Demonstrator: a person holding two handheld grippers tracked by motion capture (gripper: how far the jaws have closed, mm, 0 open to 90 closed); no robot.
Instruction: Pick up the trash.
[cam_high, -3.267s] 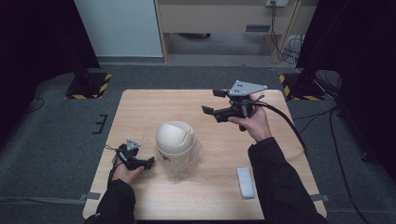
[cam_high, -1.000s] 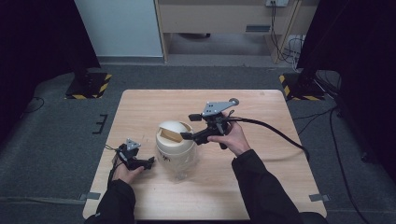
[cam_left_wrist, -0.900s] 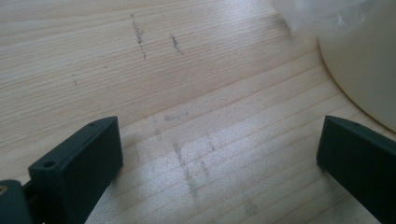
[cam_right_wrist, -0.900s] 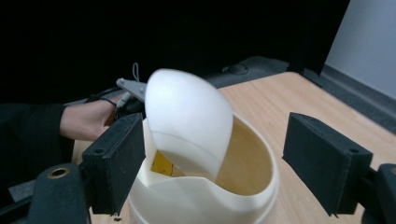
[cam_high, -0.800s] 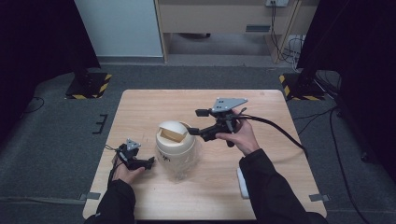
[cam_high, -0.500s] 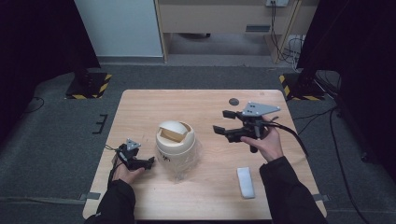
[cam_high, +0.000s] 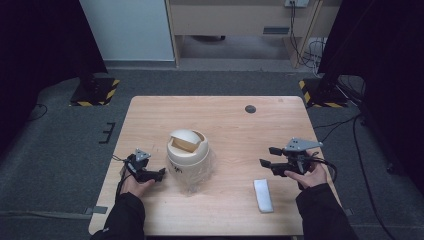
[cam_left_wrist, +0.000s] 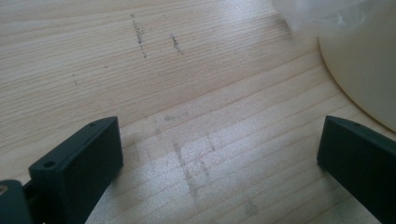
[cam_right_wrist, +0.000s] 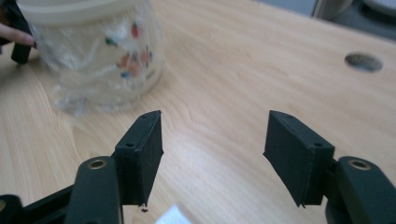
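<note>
A small cream bin (cam_high: 187, 152) with a swing lid stands mid-table, its flap tilted so a tan inside shows; a clear plastic bag (cam_high: 202, 175) bunches around its base. My left gripper (cam_high: 160, 172) rests on the table just left of the bin, open and empty; its view has the bin's cream wall (cam_left_wrist: 369, 70) past the jaws (cam_left_wrist: 219, 126). My right gripper (cam_high: 267, 156) hovers low at the right, pointing left toward the bin (cam_right_wrist: 93, 46). Its jaws (cam_right_wrist: 215, 121) have just been closing but stand open with nothing between them.
A white oblong block (cam_high: 263, 195) lies near the front edge, just below my right gripper; its corner (cam_right_wrist: 175, 217) shows under the jaws. A round cable hole (cam_high: 250, 108) sits at the table's far side (cam_right_wrist: 363, 61). Dark floor surrounds the table (cam_high: 225, 130).
My right hand drew away from the bin's lid, moving right and down toward the front right of the table. The lid's flap, closed in the oldest frame, now stands tilted. The left hand stayed put.
</note>
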